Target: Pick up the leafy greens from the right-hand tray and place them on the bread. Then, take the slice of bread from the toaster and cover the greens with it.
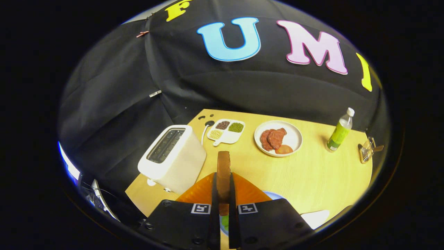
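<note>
Gripper: fingers drawn close together, clamped on a slice of bread held upright on edge between them, its brown crust rising above the fingertips. Both fingers press on its two faces.

Toaster: white, on the worktop just left of the fingers; its slot looks dark.

Below the fingers: something orange spreads to either side of the held slice, with a rim of blue to its right. A patch of green shows in the narrow gap under the fingers, likely the leafy greens; too little is visible to say what it lies on.

Beyond the fingers: a white divided dish with dark, green and pale fillings in separate compartments; to its right a round white plate holding reddish-brown pieces. Farther right stands a small bottle of green liquid with a white cap, upright, and near the worktop's far right edge a small metallic object, unclear.

A white shape lies right of the gripper.
</note>
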Motion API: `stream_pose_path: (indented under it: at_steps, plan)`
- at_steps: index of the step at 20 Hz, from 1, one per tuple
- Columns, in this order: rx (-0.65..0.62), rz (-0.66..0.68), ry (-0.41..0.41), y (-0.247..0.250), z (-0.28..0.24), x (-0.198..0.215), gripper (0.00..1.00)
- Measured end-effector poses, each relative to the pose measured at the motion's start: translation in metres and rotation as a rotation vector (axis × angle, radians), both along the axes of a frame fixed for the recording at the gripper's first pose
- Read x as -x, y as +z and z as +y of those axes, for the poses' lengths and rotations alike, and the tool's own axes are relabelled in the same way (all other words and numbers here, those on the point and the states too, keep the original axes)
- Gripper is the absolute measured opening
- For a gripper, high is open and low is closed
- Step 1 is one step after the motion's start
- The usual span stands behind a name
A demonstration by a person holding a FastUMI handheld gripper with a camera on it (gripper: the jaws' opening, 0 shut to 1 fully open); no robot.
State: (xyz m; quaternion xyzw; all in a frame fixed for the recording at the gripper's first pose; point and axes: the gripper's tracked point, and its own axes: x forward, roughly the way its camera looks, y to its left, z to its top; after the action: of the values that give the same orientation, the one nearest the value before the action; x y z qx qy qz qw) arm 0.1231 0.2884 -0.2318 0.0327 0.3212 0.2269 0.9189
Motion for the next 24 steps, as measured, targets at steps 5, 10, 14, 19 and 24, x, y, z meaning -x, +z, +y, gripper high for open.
stream_pose_path:
  at_steps: [5,10,14,19,24]
  plan:
    - [-0.009,0.068,-0.018,-0.042,-0.025,0.013,0.14]
    - [-0.064,0.151,-0.058,-0.081,-0.037,0.024,0.14]
    - [-0.047,0.165,-0.079,-0.097,-0.052,0.025,0.14]
    - [-0.029,0.176,-0.118,-0.1,-0.077,0.027,0.17]
    - [0.011,0.191,-0.162,-0.111,-0.1,0.033,0.35]
